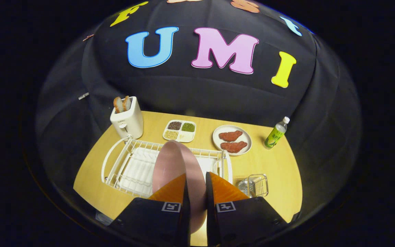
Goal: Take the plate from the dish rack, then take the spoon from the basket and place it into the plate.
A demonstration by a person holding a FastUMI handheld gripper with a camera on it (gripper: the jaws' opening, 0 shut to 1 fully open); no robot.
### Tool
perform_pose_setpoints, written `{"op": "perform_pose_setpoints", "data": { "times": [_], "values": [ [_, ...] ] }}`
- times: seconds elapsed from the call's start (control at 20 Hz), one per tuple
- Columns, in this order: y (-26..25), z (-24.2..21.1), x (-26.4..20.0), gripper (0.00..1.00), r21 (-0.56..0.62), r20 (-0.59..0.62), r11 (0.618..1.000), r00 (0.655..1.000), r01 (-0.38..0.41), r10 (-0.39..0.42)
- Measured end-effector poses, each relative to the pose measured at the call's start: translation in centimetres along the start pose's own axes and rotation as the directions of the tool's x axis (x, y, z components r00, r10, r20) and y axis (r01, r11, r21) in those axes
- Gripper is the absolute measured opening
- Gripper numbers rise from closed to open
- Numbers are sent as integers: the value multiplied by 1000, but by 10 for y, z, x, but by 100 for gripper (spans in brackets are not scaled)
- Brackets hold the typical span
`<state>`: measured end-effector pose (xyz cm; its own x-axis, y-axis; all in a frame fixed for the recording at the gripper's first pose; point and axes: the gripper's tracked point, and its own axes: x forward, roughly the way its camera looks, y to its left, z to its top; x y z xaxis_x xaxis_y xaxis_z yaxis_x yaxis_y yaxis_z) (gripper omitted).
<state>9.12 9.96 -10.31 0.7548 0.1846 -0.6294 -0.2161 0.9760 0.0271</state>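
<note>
My gripper (196, 187) is clenched on the pink plate (177, 164) above the dish rack (115, 164) — I'd hold it firm, clear the wires, set it down right, near the basket (257, 185).

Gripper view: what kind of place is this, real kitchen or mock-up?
Likely a staged kitchen tabletop in a cloth-walled booth, not a real kitchen. A white toaster with bread, a white wire dish rack and the pink plate pinched by the hand-held gripper share one wooden table.
</note>
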Motion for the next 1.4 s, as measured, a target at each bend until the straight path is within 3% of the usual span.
{"op": "perform_pose_setpoints", "data": {
  "times": [0.15,0.4,0.75,1.2,1.3,1.4],
  "values": [
    [2,-39,-17,22,106,-41,990,994,-97,102],
    [-7,-97,-26,23,213,-91,959,974,-185,208],
    [-24,-185,-2,23,305,-141,907,928,-290,344],
    [-38,-235,52,23,426,-209,850,881,-309,425],
    [-46,-241,52,25,395,-223,867,884,-303,411],
    [-50,-247,49,40,373,-240,872,875,-317,421]
  ]
}}
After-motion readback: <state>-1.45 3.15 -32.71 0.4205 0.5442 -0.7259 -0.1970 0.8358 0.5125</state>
